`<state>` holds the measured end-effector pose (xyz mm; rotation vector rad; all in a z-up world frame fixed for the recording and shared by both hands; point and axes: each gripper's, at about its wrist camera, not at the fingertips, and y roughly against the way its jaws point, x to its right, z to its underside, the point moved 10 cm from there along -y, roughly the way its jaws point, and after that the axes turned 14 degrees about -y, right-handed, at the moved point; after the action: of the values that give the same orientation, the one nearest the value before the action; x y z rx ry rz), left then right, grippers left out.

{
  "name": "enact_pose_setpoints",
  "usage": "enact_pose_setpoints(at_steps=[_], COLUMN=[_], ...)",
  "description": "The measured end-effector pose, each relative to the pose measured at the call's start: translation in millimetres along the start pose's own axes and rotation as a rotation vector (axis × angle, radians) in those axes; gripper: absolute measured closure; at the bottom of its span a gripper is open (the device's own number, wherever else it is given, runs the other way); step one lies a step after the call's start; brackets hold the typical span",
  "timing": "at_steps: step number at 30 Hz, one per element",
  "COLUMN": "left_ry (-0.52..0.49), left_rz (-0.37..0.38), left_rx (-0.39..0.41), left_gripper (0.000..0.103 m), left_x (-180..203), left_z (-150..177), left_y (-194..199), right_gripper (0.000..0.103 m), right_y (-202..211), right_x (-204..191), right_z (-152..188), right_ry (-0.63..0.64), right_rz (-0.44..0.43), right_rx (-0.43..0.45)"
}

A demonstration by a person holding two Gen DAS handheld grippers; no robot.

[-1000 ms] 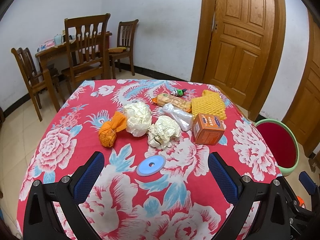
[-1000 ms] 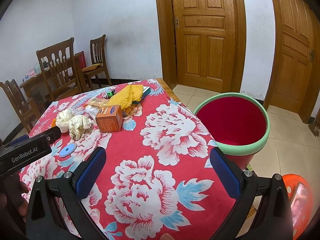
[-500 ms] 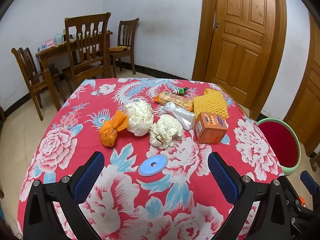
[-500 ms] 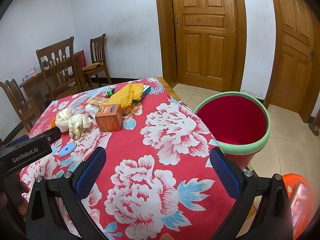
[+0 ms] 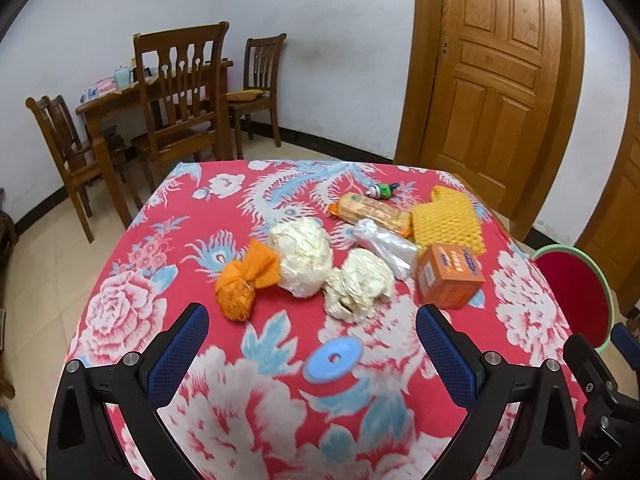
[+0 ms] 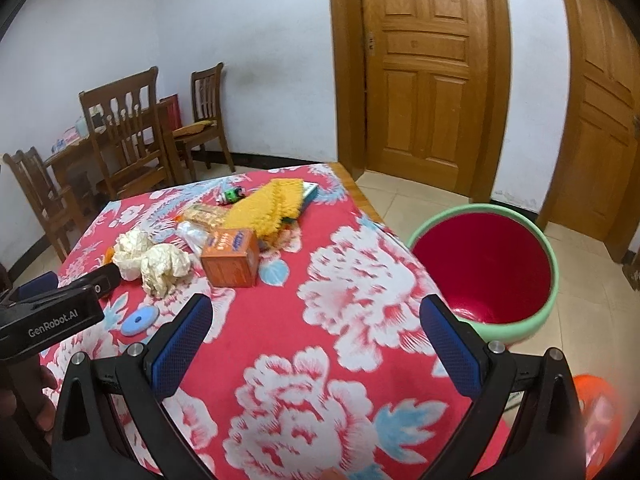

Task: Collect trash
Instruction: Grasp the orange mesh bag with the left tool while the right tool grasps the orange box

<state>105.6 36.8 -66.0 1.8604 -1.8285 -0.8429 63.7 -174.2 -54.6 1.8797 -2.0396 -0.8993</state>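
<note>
Trash lies in the middle of the red floral tablecloth (image 5: 168, 240): an orange wad (image 5: 240, 284), two crumpled white paper balls (image 5: 306, 256) (image 5: 358, 284), a clear plastic bag (image 5: 384, 246), an orange box (image 5: 448, 276), a biscuit packet (image 5: 372, 212), a yellow foam net (image 5: 448, 220) and a blue disc (image 5: 333, 358). A red bin with a green rim (image 6: 486, 268) stands on the floor right of the table. My left gripper (image 5: 312, 350) hovers open just short of the blue disc. My right gripper (image 6: 316, 334) is open over the table's right part, holding nothing.
A small green toy (image 5: 383, 190) lies at the far table edge. Wooden chairs (image 5: 180, 108) and a dining table stand at the back left, wooden doors (image 5: 500, 80) at the back right. An orange object (image 6: 596, 412) lies on the floor near the bin.
Both grippers have crept slightly forward, so the trash and the bin look a little nearer. Both stay open and nothing on the table has moved.
</note>
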Motion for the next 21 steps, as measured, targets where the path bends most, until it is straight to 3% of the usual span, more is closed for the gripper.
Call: enact_pose_setpoints(at_steps=[12, 19, 21], left_ry=[-0.044, -0.038, -0.032], left_rz=[-0.013, 0.039, 0.066], left_rx=[-0.046, -0.083, -0.096], left_gripper=[0.000, 0.001, 0.008], left_x=[-30.8, -35.7, -36.0], left_z=[-25.4, -25.2, -22.8], left_y=[-43.8, -76.0, -83.6], right_gripper=[0.001, 0.001, 0.001], right_y=[-48.5, -85.9, -95.8], right_x=[-41.4, -60.9, -64.1], right_z=[-19.2, -12.4, -9.4], right_ry=[0.029, 0.056, 0.053], right_rz=[-0.006, 0.037, 0.043], right_rx=[-0.081, -0.154, -0.177])
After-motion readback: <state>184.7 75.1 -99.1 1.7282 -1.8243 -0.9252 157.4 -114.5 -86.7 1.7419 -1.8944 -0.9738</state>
